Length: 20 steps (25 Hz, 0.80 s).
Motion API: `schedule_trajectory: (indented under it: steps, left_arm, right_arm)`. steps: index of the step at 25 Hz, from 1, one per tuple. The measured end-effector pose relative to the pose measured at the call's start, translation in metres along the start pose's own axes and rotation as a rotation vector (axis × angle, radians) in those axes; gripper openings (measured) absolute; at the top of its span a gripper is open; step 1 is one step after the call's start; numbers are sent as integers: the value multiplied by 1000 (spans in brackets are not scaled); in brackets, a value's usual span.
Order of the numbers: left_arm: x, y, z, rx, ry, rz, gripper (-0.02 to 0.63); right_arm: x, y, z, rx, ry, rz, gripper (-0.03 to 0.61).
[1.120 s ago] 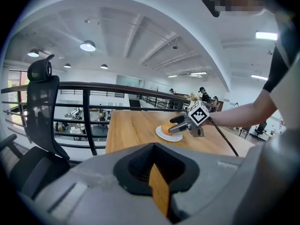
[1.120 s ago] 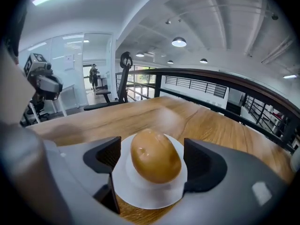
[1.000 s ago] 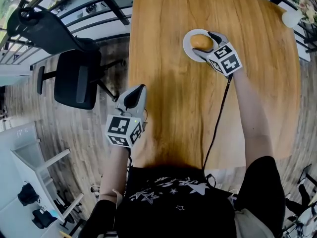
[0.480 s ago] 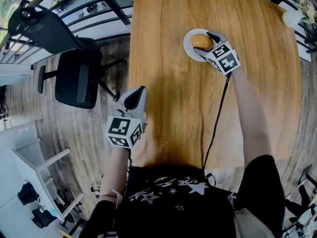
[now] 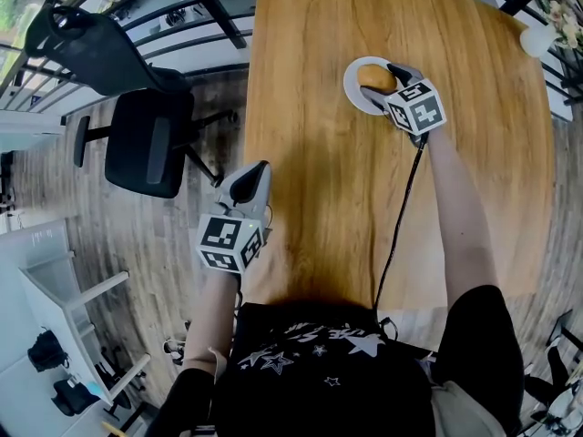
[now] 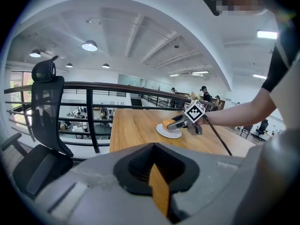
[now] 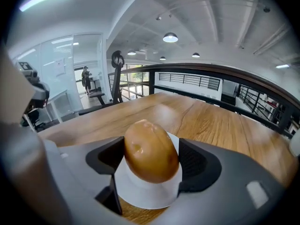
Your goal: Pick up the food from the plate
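over the plate (image 7: 140,198), your right gripper (image 7: 152,159) has just been closing, pads now pinching the bun (image 7: 150,142); next, lift it gently.

Head view overhead, right tool view close, left farther, sharing plate (image 5: 352,87)

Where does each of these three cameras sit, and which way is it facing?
Head view: on the person's head, looking steeply down at the table; both arms, the left claw and the right claw show.
Left claw view: rides the left claw, facing across the table toward the plate; its shut jaws fill the foreground.
Right claw view: rides the right claw, facing the bun; its jaws have just been closing against it.
Shared: all three show the bun on its plate.
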<state>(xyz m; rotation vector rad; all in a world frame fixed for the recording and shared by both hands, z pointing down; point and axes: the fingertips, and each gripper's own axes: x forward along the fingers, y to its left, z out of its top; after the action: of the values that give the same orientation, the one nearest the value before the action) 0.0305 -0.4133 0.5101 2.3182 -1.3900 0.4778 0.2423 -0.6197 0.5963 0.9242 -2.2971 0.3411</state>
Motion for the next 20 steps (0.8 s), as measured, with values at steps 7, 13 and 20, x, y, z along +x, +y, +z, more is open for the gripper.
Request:
schedule_trajectory:
  steps: [7,13,20]
  left_arm:
    - [-20,2,1,-7,-26,-14,2]
    - [-39,-1,6,-10,-64,-54,1]
    - [-65,-3,7,-15,-92,-112,2]
  right_arm:
    - [-27,19,33,92,-88,-20,364]
    - [-61,48,54,101,-134,-44,364]
    - [-105,85,62,127,-163,-84,364]
